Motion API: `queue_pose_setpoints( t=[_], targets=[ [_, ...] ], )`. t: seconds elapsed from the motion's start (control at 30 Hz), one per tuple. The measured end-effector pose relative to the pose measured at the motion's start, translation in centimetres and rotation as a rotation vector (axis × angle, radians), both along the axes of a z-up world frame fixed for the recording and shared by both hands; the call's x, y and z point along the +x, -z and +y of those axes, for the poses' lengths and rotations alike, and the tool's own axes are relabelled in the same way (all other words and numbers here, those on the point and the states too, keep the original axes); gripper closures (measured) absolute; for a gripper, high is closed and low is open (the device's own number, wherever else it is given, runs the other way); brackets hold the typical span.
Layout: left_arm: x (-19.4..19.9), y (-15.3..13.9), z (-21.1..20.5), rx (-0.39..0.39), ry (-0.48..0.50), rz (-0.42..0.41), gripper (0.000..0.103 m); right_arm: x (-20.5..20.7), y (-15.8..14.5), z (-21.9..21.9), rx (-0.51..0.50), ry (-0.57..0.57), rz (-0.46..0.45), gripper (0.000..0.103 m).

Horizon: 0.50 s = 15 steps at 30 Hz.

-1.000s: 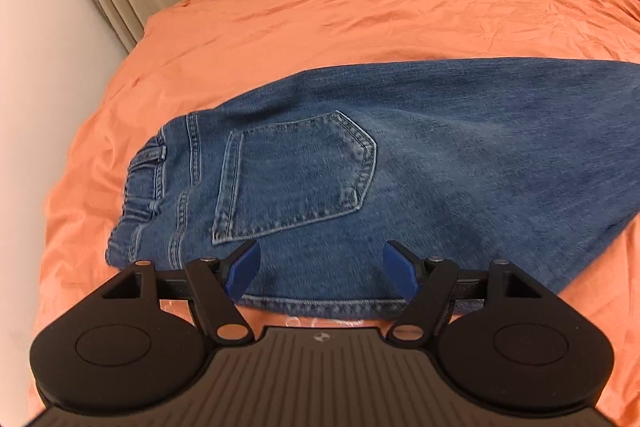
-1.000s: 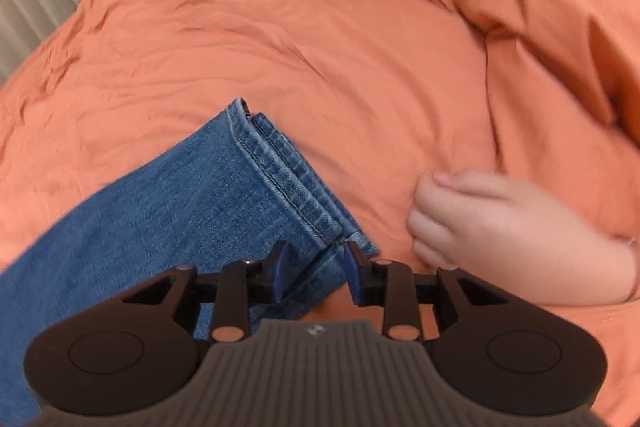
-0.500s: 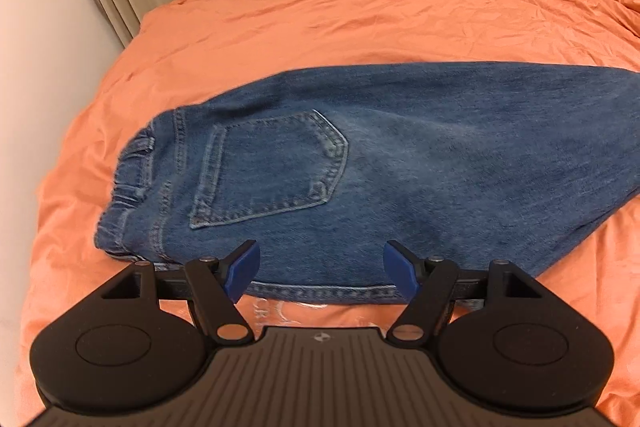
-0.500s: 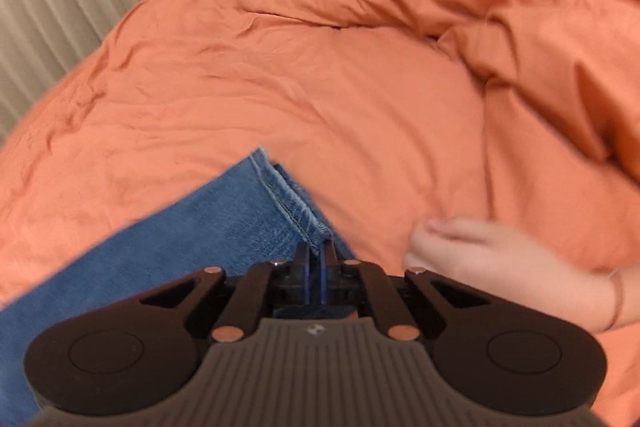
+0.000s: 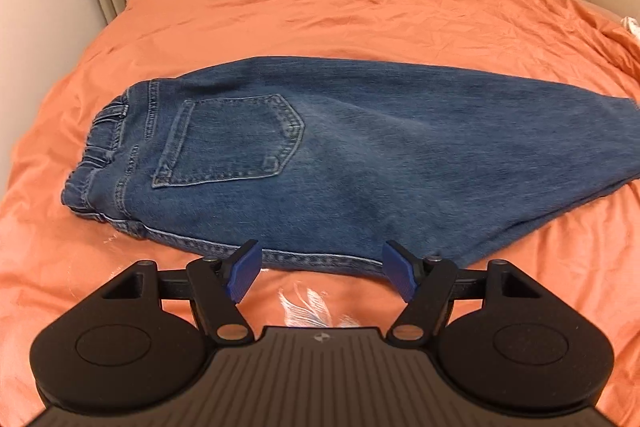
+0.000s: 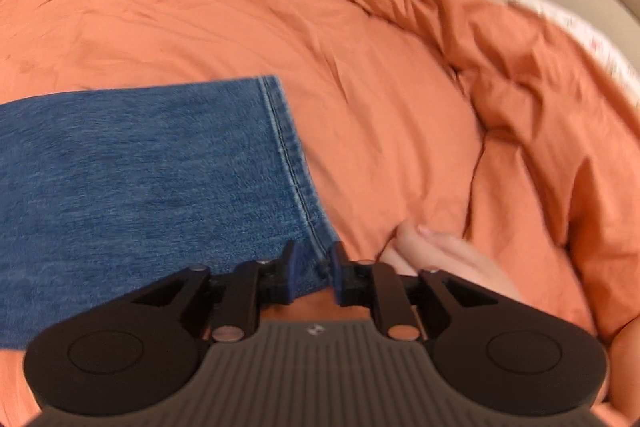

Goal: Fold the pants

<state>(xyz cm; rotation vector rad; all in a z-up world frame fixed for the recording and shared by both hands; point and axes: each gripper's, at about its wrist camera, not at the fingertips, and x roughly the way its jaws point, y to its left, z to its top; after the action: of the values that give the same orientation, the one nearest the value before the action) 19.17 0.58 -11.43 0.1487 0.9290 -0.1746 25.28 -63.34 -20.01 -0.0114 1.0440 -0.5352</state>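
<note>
Risk at the hem: the right gripper point(image 6: 313, 273) had its jaws narrow, with the hem corner of the jeans point(image 6: 132, 179) between them. They had just been opening a little from a tighter pinch, and whether the pads pressed the cloth could not be told. A lift begun from such a loose hold would likely let the denim slip out.
Risk of snagging: the orange bedsheet point(image 6: 240, 7) lay directly under the hem, so a deeper bite might have caught sheet along with denim.
Risk to the stack: the legs lay one over the other, and a pull on the top layer alone would likely drag them out of line.
Risk from the bystander hand: a bare hand point(image 6: 444, 259) rested on the sheet just beside the right jaw, near enough to be brushed.
Left gripper pose: the left gripper point(image 5: 322, 275) pointed steeply down at the near edge of the jeans point(image 5: 360, 155), jaws wide, nothing between them.
Right gripper pose: angled steeply down over the hem, its view slightly blurred.
Jeans: flat on the bed, back pocket point(image 5: 232, 143) upward, waistband point(image 5: 100, 147) to the left.
</note>
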Motion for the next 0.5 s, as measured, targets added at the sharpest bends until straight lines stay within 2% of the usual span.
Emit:
queue_pose_setpoints(
  t=[0.1,0.2,0.27,0.4,0.5],
  targets=[
    [-1.0,-0.4,-0.4,-0.032,0.017,-0.005,0.023,-0.5,-2.1,2.0,-0.021,-0.057,-0.025,0.080],
    [-2.0,0.0,-1.1,-0.026,0.049,-0.009,0.023,-0.9,-4.1,6.2,-0.016,-0.188,-0.052,0.073],
    [-2.6,0.6,-1.6,-0.009,0.062,-0.014,0.023,-1.1,-4.9,9.7,0.015,-0.290,-0.067,0.073],
    [-2.4,2.6,-2.5,-0.028,0.063,0.008,0.023,-1.0,-4.9,17.2,0.090,-0.481,-0.071,0.070],
    [-1.3,4.6,-3.1,-0.053,-0.013,0.018,0.023,-0.8,-4.0,22.4,0.124,-0.589,-0.076,0.067]
  ],
)
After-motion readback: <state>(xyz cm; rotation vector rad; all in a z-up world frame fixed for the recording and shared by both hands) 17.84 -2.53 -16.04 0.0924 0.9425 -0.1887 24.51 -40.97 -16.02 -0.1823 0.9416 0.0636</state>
